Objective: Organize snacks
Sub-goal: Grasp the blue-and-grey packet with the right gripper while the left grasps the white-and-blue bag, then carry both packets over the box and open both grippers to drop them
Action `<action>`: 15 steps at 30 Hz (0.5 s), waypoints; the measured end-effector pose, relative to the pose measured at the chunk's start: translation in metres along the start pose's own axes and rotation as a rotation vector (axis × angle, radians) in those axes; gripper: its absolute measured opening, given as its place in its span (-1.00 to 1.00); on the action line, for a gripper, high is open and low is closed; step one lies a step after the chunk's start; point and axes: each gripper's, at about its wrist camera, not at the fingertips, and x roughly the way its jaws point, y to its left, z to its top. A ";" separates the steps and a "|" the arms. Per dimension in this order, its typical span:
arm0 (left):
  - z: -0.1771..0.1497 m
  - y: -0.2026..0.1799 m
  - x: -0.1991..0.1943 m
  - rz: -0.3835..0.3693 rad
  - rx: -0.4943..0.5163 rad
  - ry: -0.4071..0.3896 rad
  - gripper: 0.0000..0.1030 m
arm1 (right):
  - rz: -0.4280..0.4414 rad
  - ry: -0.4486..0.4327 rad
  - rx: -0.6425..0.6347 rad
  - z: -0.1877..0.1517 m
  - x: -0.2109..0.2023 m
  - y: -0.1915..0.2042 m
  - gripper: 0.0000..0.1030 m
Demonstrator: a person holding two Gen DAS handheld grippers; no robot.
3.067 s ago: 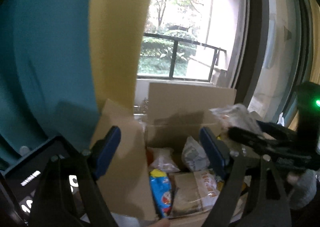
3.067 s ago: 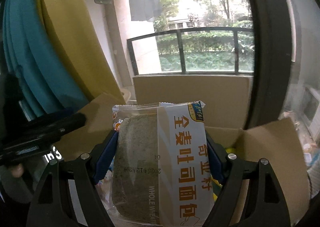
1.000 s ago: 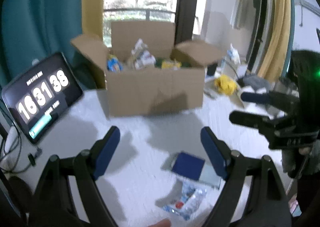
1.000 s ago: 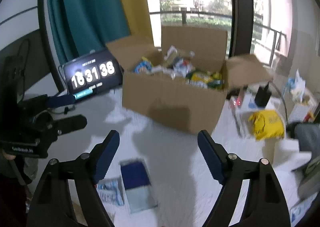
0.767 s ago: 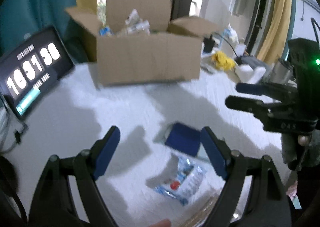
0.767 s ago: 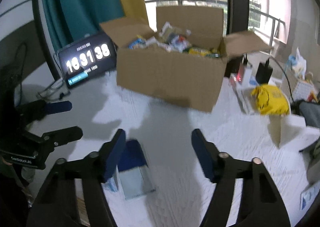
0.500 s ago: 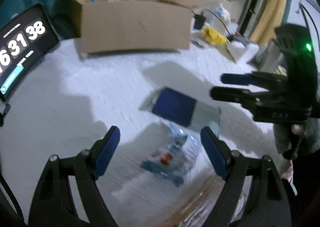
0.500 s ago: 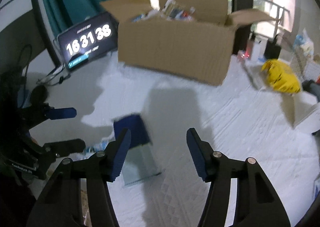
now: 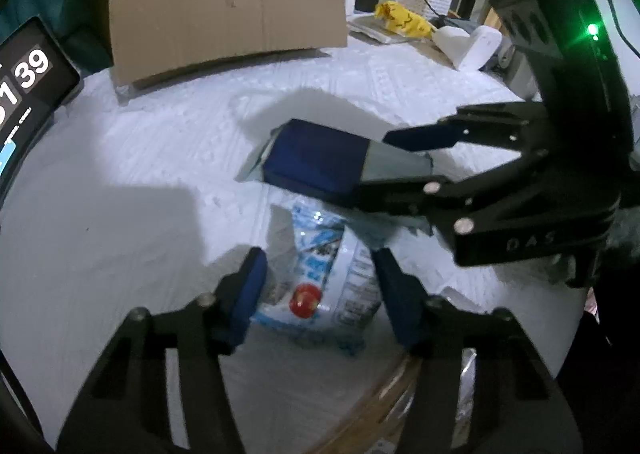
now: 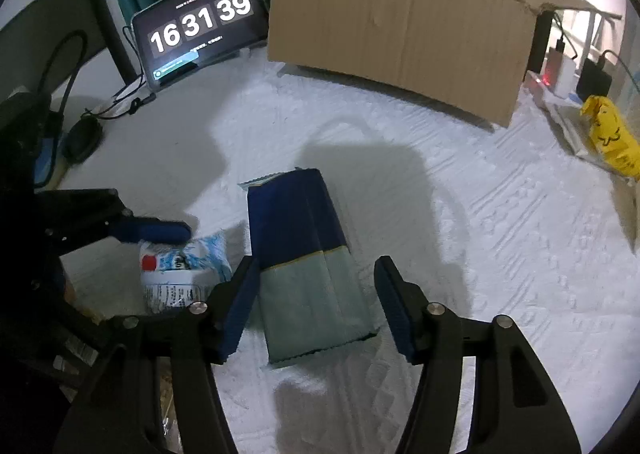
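While the cardboard box at the back of the tabletop already brims with packets, two snacks lie out in front, so I judge the job near its end. The right gripper, fingers spread and empty, straddles the navy-and-grey packet. The left gripper, likewise spread, brackets the small blue-and-white packet beside it. Neither packet is gripped yet.
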 end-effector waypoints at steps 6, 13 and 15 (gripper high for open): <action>-0.002 0.004 -0.003 -0.010 -0.017 -0.008 0.00 | 0.030 0.014 -0.013 -0.002 0.004 0.001 0.20; 0.005 0.012 -0.015 0.004 -0.058 -0.045 -0.03 | 0.038 -0.005 0.002 0.001 -0.004 -0.005 0.07; 0.009 0.015 -0.019 0.000 -0.071 -0.067 -0.03 | 0.033 -0.017 0.003 0.004 -0.010 -0.007 0.07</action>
